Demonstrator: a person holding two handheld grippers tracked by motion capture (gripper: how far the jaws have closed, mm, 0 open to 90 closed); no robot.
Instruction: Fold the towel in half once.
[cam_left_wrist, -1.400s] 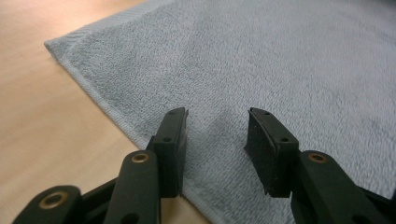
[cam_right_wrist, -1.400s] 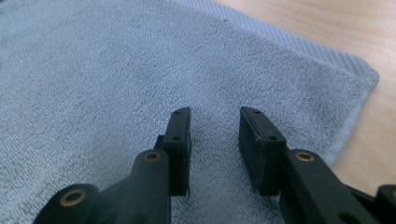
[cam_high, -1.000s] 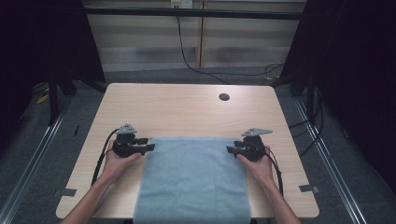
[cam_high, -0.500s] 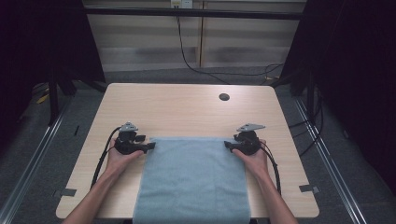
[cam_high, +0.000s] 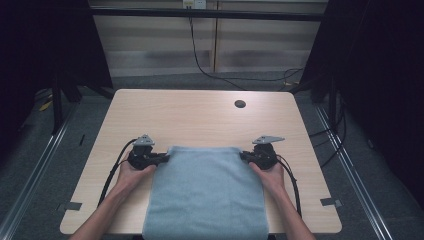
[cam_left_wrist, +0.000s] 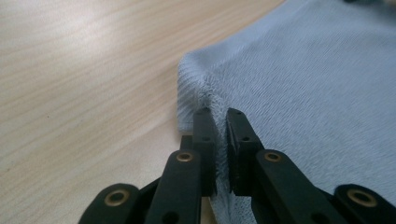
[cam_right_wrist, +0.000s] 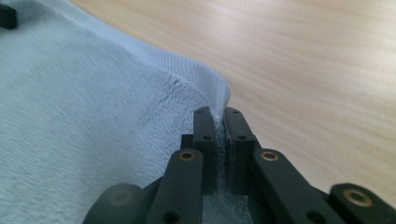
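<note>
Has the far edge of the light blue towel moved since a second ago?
No. The light blue towel's far edge sits equally far from the round table hole; only its far corners have bunched slightly inward.

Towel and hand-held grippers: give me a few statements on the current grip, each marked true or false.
1. The left hand-held gripper is shut on a corner of the light blue towel. True.
2. The right hand-held gripper hangs open above the table. False: it pinches the towel's other far corner.
3. The towel's near edge hangs over the table's front edge. True.
4. A mug stands on the towel. False: nothing lies on it.
</note>
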